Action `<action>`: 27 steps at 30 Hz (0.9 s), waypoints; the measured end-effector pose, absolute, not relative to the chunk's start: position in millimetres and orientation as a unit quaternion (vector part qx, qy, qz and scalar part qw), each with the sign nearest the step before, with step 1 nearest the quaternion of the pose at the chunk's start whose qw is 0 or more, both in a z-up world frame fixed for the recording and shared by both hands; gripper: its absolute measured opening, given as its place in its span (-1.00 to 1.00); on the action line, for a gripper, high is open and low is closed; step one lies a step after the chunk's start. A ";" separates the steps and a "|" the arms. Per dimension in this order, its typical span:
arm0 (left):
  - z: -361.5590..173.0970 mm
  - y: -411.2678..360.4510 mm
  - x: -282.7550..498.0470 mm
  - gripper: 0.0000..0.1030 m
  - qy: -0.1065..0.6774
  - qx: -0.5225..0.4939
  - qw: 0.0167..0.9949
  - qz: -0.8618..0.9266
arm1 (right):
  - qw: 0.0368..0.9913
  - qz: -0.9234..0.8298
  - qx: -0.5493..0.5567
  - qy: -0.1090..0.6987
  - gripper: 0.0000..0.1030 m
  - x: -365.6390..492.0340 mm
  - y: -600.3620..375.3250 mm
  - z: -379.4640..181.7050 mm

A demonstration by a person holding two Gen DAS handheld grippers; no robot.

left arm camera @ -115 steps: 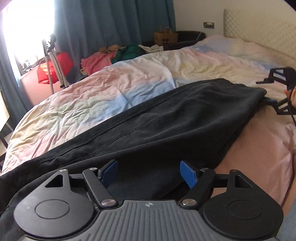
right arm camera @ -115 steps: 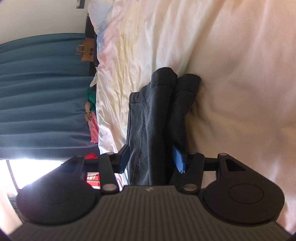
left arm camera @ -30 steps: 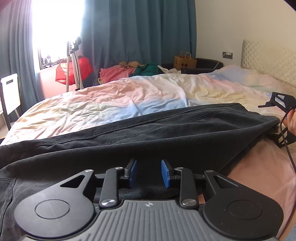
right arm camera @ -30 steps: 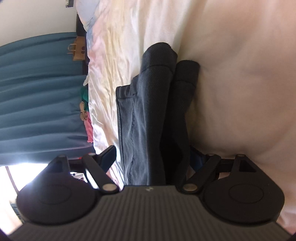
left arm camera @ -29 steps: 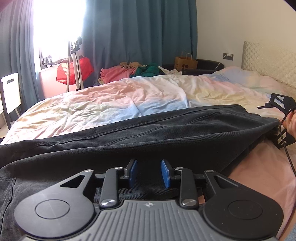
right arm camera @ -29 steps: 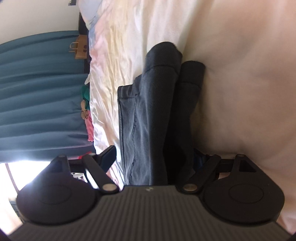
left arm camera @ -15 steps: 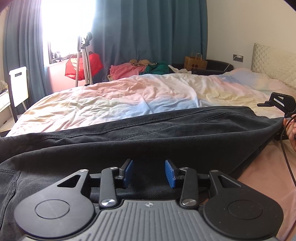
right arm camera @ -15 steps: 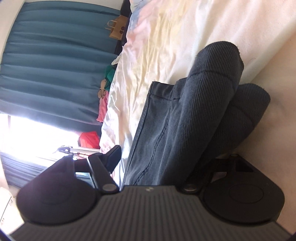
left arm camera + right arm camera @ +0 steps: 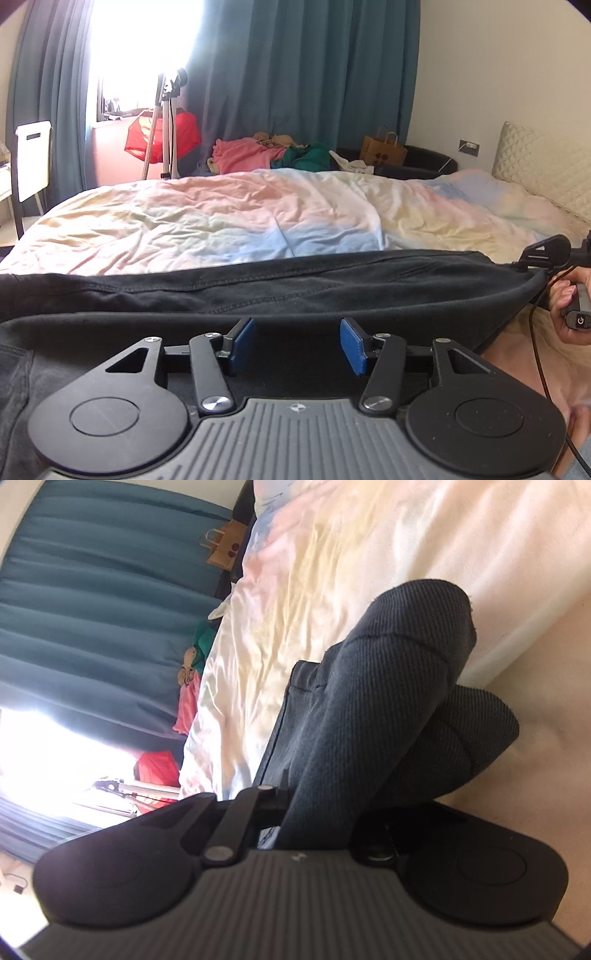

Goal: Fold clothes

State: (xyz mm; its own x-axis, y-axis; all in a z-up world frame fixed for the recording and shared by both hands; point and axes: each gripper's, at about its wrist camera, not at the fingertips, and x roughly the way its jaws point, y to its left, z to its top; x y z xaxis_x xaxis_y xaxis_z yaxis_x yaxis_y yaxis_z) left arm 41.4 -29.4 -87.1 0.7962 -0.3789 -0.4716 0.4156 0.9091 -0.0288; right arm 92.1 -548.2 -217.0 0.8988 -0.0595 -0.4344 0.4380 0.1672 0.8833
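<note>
- The black trousers (image 9: 295, 291) lie stretched along the near edge of the bed (image 9: 229, 218), on the pastel duvet, with the leg ends (image 9: 417, 672) bunched at the headboard end.
- The right gripper (image 9: 317, 812) is closing on those leg ends; dark cloth fills the space between its jaws, so the grip looks nearly made.
- The left gripper (image 9: 297, 345) hovers over the middle of the trousers, its jaws about half apart and opening, with nothing pinched.
- Judged from this, the step is gathering both legs for the fold; it goes best if the right grip catches both layers together.
- The left should take both layers too, before any lift.
</note>
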 end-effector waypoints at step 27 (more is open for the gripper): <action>-138.9 25.2 105.6 0.58 0.355 0.101 0.929 0.002 | 0.808 -0.207 0.533 0.142 -0.77 67.1 -530.3 -186.8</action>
